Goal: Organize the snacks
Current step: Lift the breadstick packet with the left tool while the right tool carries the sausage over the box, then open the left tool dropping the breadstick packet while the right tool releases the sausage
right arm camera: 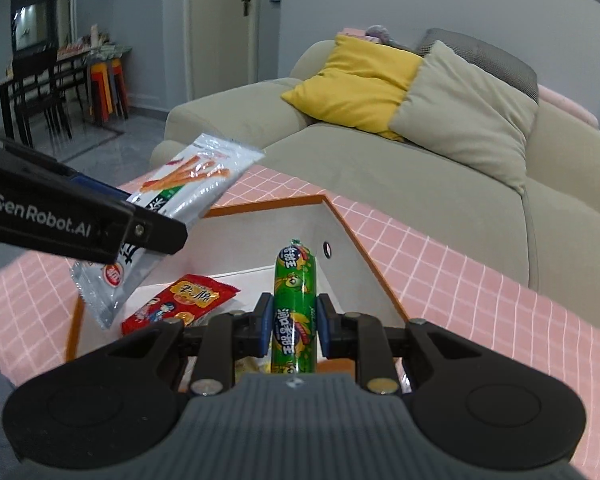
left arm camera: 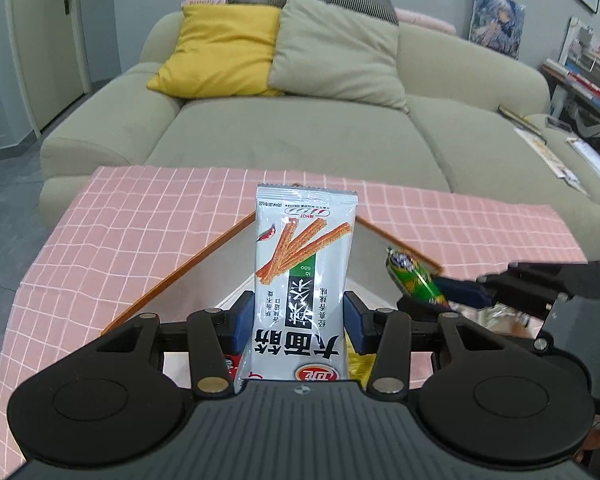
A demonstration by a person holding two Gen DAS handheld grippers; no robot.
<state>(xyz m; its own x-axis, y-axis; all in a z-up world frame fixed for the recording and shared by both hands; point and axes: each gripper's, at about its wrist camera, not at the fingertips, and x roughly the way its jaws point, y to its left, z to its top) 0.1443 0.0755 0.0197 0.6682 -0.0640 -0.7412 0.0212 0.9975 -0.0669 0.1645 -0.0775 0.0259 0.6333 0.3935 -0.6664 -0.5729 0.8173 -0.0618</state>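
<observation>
My left gripper (left arm camera: 298,316) is shut on a silver spicy-stick snack packet (left arm camera: 302,256) and holds it above a white box with an orange rim (left arm camera: 172,280). The packet also shows in the right wrist view (right arm camera: 180,196), held by the left gripper (right arm camera: 156,228). My right gripper (right arm camera: 294,320) is shut on a green sausage (right arm camera: 295,304) over the same box (right arm camera: 364,248). The sausage's tip shows in the left wrist view (left arm camera: 414,278). A red snack packet (right arm camera: 180,304) lies inside the box.
The box sits on a pink checked cloth (left arm camera: 112,236) over the table. A beige sofa (left arm camera: 300,128) with yellow and grey cushions stands just behind. More wrapped snacks (left arm camera: 500,316) lie at the right under the right gripper.
</observation>
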